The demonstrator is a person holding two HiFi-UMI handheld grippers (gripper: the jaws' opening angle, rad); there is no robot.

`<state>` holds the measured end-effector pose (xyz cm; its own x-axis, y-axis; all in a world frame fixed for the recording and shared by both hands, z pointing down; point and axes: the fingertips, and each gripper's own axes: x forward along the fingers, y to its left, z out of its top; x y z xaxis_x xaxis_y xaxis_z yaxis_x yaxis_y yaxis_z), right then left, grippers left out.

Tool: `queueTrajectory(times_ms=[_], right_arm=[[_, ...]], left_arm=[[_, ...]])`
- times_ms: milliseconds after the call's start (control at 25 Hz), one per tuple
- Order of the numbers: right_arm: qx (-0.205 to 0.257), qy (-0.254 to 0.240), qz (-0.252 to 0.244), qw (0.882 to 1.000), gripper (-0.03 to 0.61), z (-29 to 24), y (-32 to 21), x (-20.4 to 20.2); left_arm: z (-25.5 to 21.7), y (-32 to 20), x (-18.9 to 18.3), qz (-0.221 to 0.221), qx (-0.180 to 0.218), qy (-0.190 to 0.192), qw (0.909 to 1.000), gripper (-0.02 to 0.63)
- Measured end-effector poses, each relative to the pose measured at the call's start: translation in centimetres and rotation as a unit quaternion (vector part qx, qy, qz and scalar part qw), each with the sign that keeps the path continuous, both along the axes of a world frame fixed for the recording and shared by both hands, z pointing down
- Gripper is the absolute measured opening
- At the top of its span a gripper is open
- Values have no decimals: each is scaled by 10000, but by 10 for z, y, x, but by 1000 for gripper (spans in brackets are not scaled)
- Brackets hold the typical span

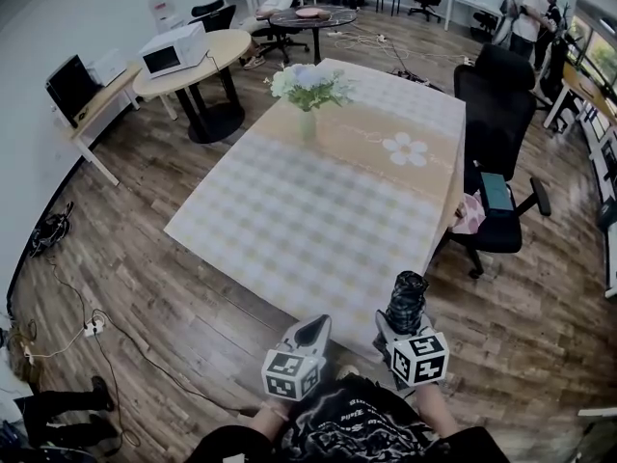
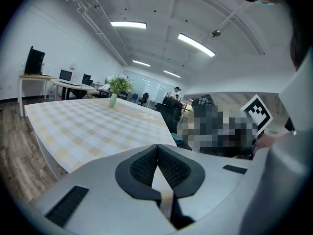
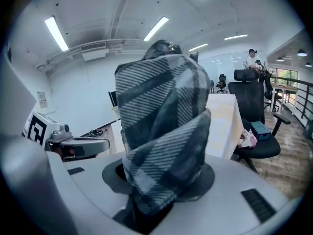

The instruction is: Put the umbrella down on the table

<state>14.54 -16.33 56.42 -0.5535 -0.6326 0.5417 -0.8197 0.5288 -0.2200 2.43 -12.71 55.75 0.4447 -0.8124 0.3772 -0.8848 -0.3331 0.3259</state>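
Observation:
A folded dark plaid umbrella point(image 3: 164, 126) stands upright between the pads of my right gripper point(image 1: 403, 318), which is shut on it. In the head view the umbrella point(image 1: 407, 300) sticks up just past the table's near right corner. The table point(image 1: 289, 220) has a pale checked cloth and stretches away in front of me. My left gripper point(image 1: 310, 333) hangs beside the right one near the table's front edge, its pads point(image 2: 146, 166) closed together with nothing between them. From the left gripper view the table point(image 2: 88, 126) lies ahead and to the left.
A vase of flowers point(image 1: 308, 93) stands at the table's far end. A black office chair point(image 1: 494, 162) sits along the right side with a pink cloth and a teal box on its seat. A round table with a microwave point(image 1: 174, 50) is at the back left. People stand far right.

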Motion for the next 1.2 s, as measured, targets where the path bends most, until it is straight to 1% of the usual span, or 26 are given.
queueTrajectory(times_ms=[240,400,480,600,640,680,760,840,1040,1200], right_arm=[[14,237,-9,9997,169,-9,-26,-11],[-27,308,99,9995,169,-16,-54,-13],[-31,348,113,9993,169,-17,-71,-3],[-105,454,91,9989,170,-16,-94,19],[-164,482,76,9987,170,-14,-100,17],[-231,505,63,9984,170,-13,-104,7],[-341,538,73,9979,172,-11,-113,-22],[-415,552,116,9975,172,-11,-124,-38],[-578,640,124,9962,173,-10,-161,-54],[-742,808,84,9939,175,7,-178,-64]], left_arm=[[4,-11,-19,-119,-65,17,9999,20],[6,-25,-27,-175,-96,42,9998,20],[10,-36,-19,-199,-124,63,9997,20],[13,-52,5,-171,-126,78,9997,20],[13,-56,3,-140,-121,78,9998,20],[13,-58,-6,-101,-120,76,9998,20],[12,-62,-34,-11,-115,69,9999,20],[11,-68,-50,62,-110,67,9999,20],[11,-86,-65,178,-160,56,9997,20],[16,-92,-72,338,-165,6,9993,20]])
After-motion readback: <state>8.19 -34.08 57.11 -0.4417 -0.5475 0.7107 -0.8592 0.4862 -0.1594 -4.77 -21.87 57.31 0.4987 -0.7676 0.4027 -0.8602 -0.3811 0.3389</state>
